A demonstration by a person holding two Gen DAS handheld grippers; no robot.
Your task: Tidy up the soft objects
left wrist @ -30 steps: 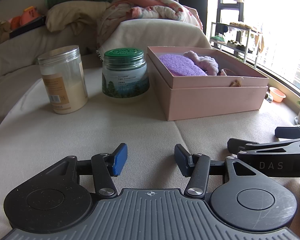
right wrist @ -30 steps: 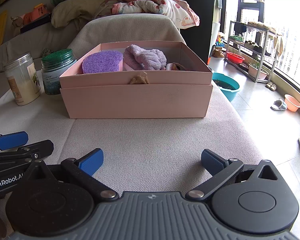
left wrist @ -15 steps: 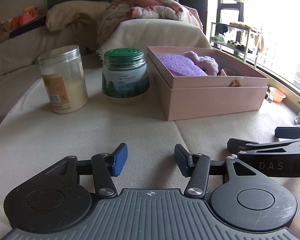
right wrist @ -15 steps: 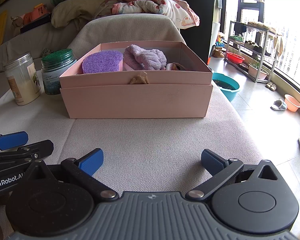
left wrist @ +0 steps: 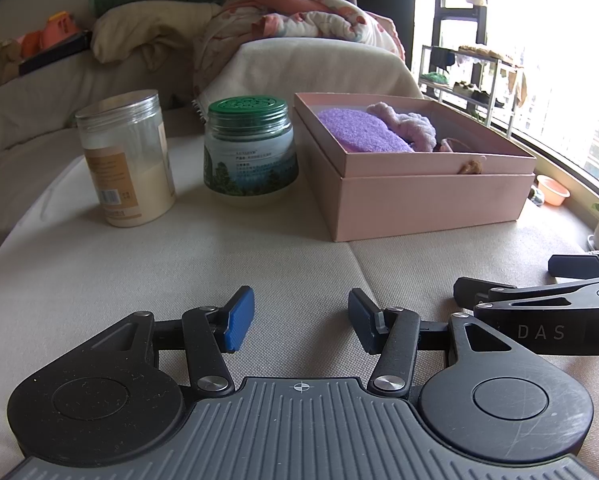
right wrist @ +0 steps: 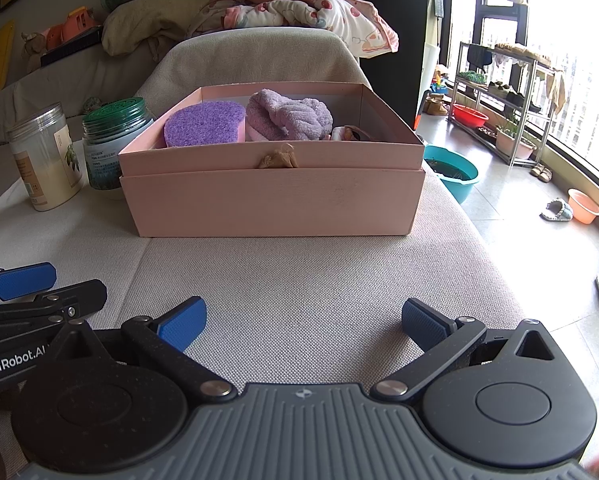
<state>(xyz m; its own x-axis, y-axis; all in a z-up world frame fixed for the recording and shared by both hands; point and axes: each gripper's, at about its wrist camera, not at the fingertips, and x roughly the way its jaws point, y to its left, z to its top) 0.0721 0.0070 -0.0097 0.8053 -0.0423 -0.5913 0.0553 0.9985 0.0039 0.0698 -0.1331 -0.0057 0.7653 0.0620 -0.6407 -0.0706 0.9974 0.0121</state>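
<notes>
A pink box (right wrist: 273, 200) stands on the beige cushion, also in the left wrist view (left wrist: 423, 200). In it lie a purple sponge (right wrist: 203, 124), a lilac fluffy cloth (right wrist: 287, 114) and a small pink item (right wrist: 345, 133). A tan scrap (right wrist: 278, 159) hangs over its front rim. My left gripper (left wrist: 301, 322) is open and empty, low over the cushion, well short of the box. My right gripper (right wrist: 303, 322) is open wide and empty, in front of the box. Each gripper shows at the edge of the other's view.
A clear jar of pale powder (left wrist: 127, 160) and a green-lidded jar (left wrist: 249, 150) stand left of the box. Pillows and a blanket (right wrist: 299, 4) are piled behind. The cushion drops off at the right to a floor with a teal basin (right wrist: 453, 170).
</notes>
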